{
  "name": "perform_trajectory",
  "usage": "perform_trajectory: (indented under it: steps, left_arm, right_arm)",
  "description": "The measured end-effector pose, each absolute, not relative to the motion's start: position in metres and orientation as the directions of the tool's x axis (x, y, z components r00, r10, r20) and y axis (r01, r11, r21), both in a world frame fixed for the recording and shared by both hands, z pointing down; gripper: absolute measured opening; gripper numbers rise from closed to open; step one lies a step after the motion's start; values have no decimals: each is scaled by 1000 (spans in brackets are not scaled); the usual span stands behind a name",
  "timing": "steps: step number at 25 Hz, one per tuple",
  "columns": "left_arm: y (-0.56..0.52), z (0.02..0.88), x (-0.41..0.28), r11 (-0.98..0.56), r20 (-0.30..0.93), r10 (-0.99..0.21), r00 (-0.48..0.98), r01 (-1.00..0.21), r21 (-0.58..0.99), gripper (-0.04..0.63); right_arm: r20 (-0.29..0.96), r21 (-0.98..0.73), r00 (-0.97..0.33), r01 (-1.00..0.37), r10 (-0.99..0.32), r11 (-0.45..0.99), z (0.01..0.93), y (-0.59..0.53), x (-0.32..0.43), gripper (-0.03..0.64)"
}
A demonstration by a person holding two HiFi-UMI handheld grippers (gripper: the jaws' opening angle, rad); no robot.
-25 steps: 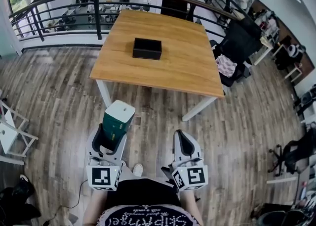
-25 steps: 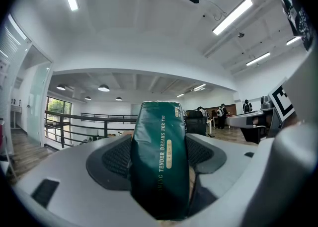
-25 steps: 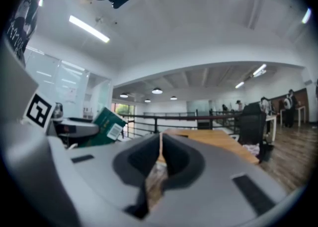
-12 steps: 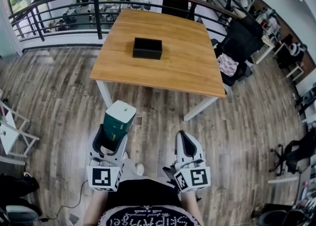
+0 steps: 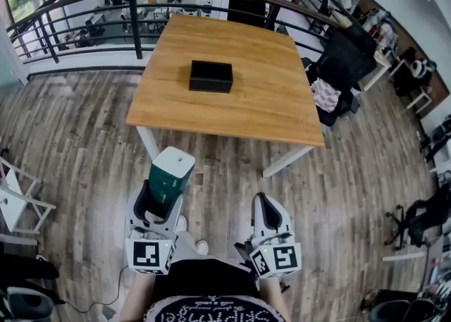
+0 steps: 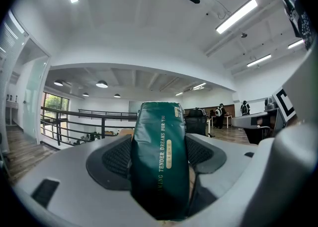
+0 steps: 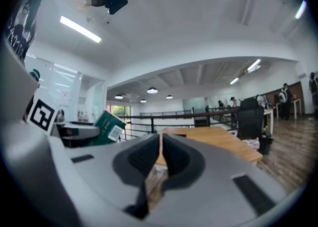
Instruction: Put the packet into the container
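Observation:
A dark green packet [image 5: 168,176] with a white top stands upright in my left gripper [image 5: 161,197], whose jaws are shut on it. In the left gripper view the green packet [image 6: 160,159] fills the gap between the pads. The black container [image 5: 211,76] sits open-topped near the middle of the wooden table [image 5: 268,102], well ahead of both grippers. My right gripper [image 5: 268,216] is shut with nothing in it; its jaws meet in the right gripper view [image 7: 160,154]. That view also shows the packet [image 7: 108,127] at the left.
A black railing [image 5: 127,10] runs behind and beside the table. A white folding chair [image 5: 17,201] stands at the left. Black chairs and bags [image 5: 342,60] crowd the table's right side. Wooden floor lies between me and the table.
The table and container have drifted slightly lower and nearer in the head view. Both grippers keep their hold and pose.

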State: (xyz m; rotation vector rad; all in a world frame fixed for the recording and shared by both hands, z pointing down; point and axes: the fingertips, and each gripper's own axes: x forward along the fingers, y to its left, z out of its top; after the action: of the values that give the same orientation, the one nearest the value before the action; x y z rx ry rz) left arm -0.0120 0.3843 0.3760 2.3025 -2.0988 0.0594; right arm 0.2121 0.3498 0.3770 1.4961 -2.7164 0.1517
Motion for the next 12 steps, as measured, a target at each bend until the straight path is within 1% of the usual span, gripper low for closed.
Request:
perform_trajectory:
  steps: [12]
  left_arm:
    - [318, 357, -78, -144, 31, -989, 144, -989, 19, 360]
  right_arm:
    - [54, -65, -519, -854, -853, 515, 361, 292, 134, 40]
